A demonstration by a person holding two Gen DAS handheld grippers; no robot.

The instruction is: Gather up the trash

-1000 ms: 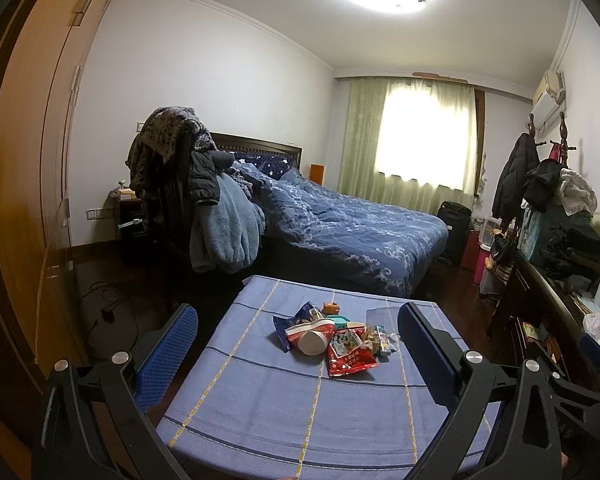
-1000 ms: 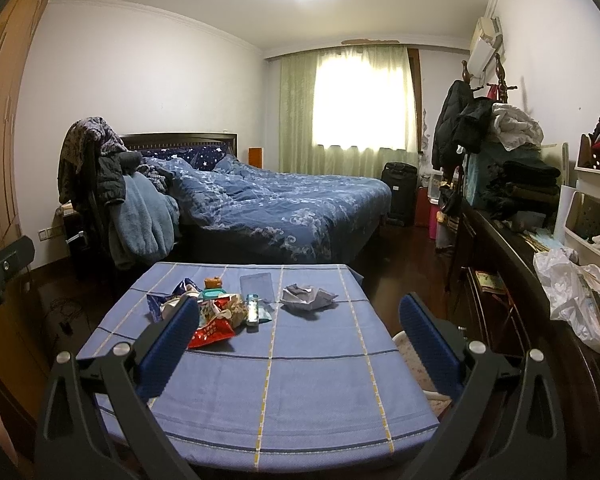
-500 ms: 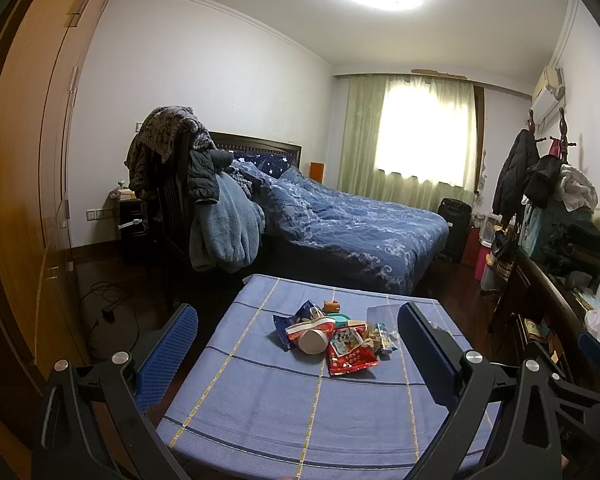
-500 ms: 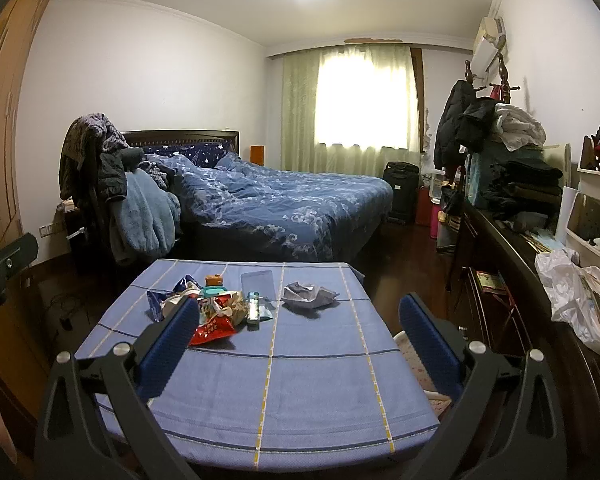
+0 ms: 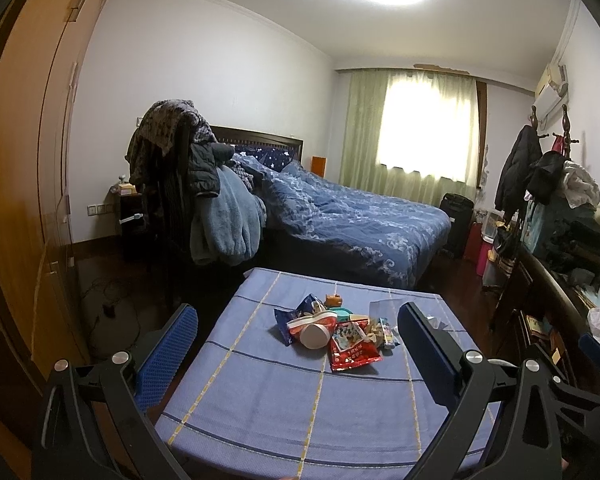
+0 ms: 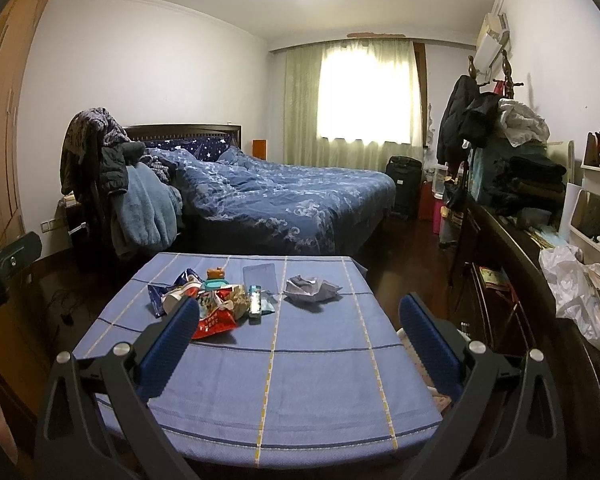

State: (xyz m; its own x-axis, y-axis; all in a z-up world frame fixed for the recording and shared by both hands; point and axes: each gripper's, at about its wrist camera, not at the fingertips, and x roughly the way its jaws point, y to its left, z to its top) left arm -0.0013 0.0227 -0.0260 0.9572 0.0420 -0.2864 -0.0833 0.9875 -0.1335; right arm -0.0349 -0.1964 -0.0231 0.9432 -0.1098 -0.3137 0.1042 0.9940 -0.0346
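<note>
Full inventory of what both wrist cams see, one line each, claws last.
table: 1, blue cloth with yellow and dark lines, centre foreground
red snack bag: 1, red, front of the trash pile
blue wrapper: 1, dark blue, left side of the pile
cup: 1, white with a red band, on its side in the pile
crumpled paper: 1, grey, apart to the right of the pile
clear plastic piece: 1, transparent, behind the pile
bed: 1, blue patterned quilt, behind the table
curtains: pale green, over the bright window
white plastic bag: 1, right-hand sideboard
left claw: blue pads, open, holding nothing
right claw: blue pads, open, holding nothing
</note>
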